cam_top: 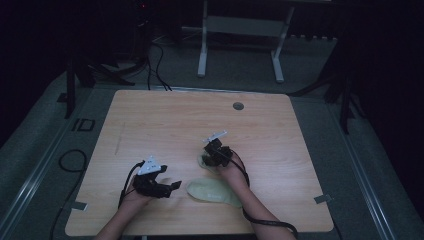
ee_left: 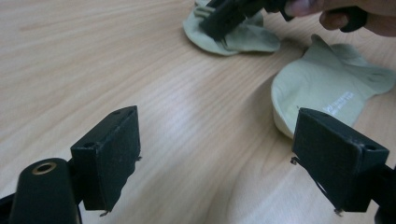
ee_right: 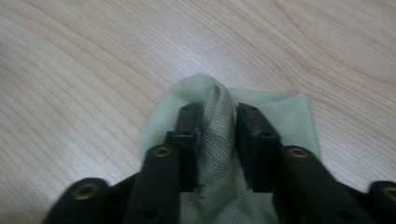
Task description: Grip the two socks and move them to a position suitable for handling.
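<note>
Socks of pale green fabric lie on the light wooden table [cam_top: 165, 120], and the flat sock [cam_top: 214, 192] serves as the landmark here: it rests spread out near the table's front edge, its toe rounded and its ankle part pointing toward the person's right forearm, with a small line of white print on its side in the left gripper view [ee_left: 327, 88]. The second sock [cam_top: 206, 162] lies just beyond the flat sock, farther from the person, and is bunched rather than flat. In the right gripper view this bunched sock [ee_right: 219, 121] shows a soft matte outer cloth and a ridge of open mesh knit pulled up between the two black jaws, which stand narrow with the fold pinched between their pads. The right gripper [cam_top: 212, 156] points down onto that sock, just beyond the flat sock's toe end, and the left gripper view catches it from the side, its tips pressed into the crumpled cloth [ee_left: 224, 25]. The left gripper [cam_top: 172, 186] sits just to the left of the flat sock, close to its toe but apart from it. Its jaws stand wide, with bare wood between them in its own view [ee_left: 215, 158], and the flat sock's rounded end lies just beyond the right-hand jaw there.
</note>
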A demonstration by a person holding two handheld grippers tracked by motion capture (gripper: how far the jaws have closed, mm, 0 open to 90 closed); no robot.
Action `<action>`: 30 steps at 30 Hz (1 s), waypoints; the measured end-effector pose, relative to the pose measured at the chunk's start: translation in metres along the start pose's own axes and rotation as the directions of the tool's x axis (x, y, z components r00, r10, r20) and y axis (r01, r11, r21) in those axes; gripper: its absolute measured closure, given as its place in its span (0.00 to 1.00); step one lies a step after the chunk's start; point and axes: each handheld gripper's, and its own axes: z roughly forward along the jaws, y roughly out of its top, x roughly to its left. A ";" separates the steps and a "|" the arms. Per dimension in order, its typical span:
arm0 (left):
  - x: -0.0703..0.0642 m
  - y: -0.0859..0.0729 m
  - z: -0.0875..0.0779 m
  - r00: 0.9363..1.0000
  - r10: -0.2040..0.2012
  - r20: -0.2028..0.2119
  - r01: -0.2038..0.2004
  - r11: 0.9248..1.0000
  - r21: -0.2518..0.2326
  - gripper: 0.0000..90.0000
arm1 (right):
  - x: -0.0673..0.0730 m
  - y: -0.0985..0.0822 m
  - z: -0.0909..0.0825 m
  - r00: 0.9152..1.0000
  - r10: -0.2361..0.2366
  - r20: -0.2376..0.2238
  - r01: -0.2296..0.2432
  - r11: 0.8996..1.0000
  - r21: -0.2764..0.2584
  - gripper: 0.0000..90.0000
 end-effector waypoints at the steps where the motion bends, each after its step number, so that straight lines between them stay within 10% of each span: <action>1: 0.000 0.003 0.002 1.000 -0.003 0.009 0.003 1.000 -0.001 0.17 | 0.000 0.000 0.000 1.000 0.000 0.000 0.000 1.000 0.000 0.68; 7: -0.002 0.024 0.016 0.999 0.051 -0.006 -0.051 0.999 0.004 0.31 | 0.001 0.006 -0.006 0.999 0.010 -0.052 -0.010 1.000 -0.007 0.56; 15: -0.006 0.054 0.045 0.986 0.164 0.020 -0.165 0.985 0.050 0.99 | -0.005 0.014 -0.019 0.998 -0.011 -0.060 0.010 1.000 -0.012 0.68; 30: -0.002 0.069 0.108 0.975 0.221 0.031 -0.223 0.952 0.210 1.00 | -0.014 0.004 -0.005 0.996 0.022 -0.083 -0.019 0.999 0.036 0.86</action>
